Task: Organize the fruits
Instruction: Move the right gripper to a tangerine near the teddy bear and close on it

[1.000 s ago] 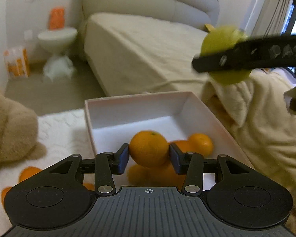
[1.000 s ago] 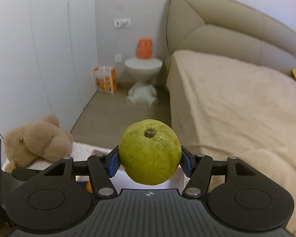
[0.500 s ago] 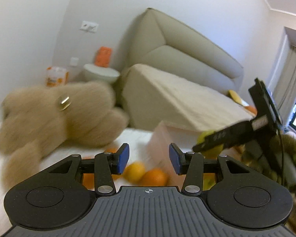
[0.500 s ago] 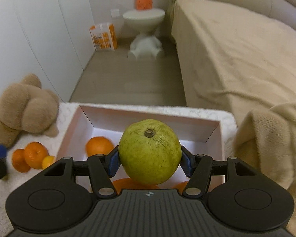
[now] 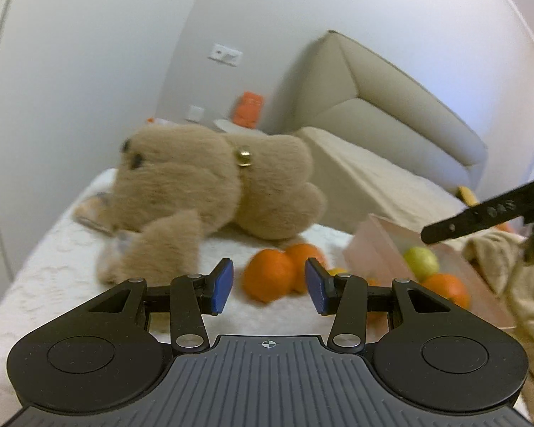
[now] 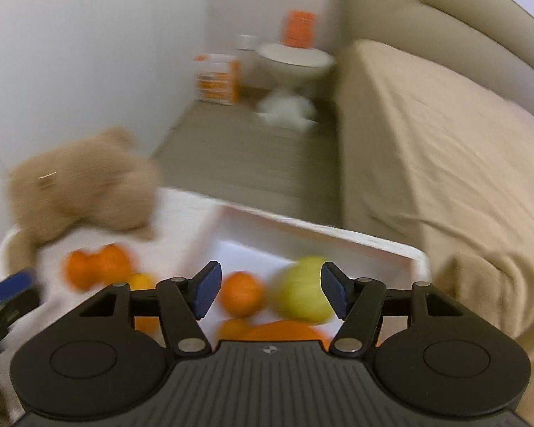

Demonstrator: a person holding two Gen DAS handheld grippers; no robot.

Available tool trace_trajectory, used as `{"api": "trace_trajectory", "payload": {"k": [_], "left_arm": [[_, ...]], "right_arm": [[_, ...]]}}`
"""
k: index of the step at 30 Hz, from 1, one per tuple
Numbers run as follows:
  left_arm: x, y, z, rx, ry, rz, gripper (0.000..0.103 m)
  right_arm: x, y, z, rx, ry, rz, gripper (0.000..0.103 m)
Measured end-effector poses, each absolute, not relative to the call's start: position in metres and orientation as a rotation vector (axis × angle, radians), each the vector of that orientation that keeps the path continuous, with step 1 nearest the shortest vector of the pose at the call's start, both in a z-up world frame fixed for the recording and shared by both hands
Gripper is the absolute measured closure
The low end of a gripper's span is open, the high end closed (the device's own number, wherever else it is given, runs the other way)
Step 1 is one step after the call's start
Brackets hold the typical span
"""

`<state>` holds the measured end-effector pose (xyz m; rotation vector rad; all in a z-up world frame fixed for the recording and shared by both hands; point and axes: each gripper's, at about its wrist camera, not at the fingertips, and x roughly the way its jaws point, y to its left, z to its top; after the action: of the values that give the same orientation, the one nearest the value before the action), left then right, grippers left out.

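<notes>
Now the green fruit (image 6: 304,293) lies in the white box (image 6: 373,243) with oranges; right gripper (image 6: 270,293) gapes, empty. Left gripper (image 5: 268,286), parted and empty, faces two oranges (image 5: 279,275) outside, beside the box's left wall.

right-wrist view smearing with motion, green fruit (image 6: 304,293) and oranges (image 6: 98,265) blurring, left gripper (image 6: 12,290) being cut off at left edge, box (image 5: 384,245) partly hiding behind fingers (image 5: 318,290)

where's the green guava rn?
In the white box, right side in the right wrist view: the green guava sits beside an orange, just ahead of the right tongs, no longer gripped.
</notes>
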<state>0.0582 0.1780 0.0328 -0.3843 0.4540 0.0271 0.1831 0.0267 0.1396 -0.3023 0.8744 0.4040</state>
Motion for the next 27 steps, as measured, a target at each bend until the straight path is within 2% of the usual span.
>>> {"api": "trace_trajectory", "payload": {"k": [5, 7, 9, 13, 16, 19, 21, 24, 27], "left_arm": [[0.053, 0.193, 0.031, -0.410, 0.470, 0.064, 0.054], [0.050, 0.199, 0.032, -0.426, 0.467, 0.087, 0.054], [0.046, 0.208, 0.033, -0.446, 0.452, 0.107, 0.054], [0.046, 0.220, 0.032, -0.486, 0.443, 0.134, 0.054], [0.049, 0.223, 0.030, -0.506, 0.450, 0.138, 0.054], [0.047, 0.220, 0.031, -0.495, 0.450, 0.135, 0.054], [0.049, 0.218, 0.030, -0.486, 0.455, 0.133, 0.054], [0.052, 0.218, 0.027, -0.491, 0.466, 0.132, 0.054], [0.052, 0.221, 0.026, -0.498, 0.463, 0.135, 0.054]], "right_arm": [[0.154, 0.097, 0.120, -0.480, 0.871, 0.491, 0.043], [0.156, 0.115, 0.108, -0.504, 0.901, 0.484, 0.055], [0.162, 0.127, 0.095, -0.504, 0.929, 0.466, 0.061], [0.174, 0.138, 0.070, -0.546, 0.950, 0.390, 0.065], [0.168, 0.137, 0.069, -0.513, 0.983, 0.412, 0.063], [0.154, 0.124, 0.098, -0.332, 1.044, 0.637, 0.064], [0.151, 0.119, 0.109, -0.306, 1.018, 0.641, 0.064], [0.146, 0.121, 0.102, -0.397, 0.980, 0.583, 0.053], [0.141, 0.117, 0.087, -0.365, 0.994, 0.608, 0.050]]}}
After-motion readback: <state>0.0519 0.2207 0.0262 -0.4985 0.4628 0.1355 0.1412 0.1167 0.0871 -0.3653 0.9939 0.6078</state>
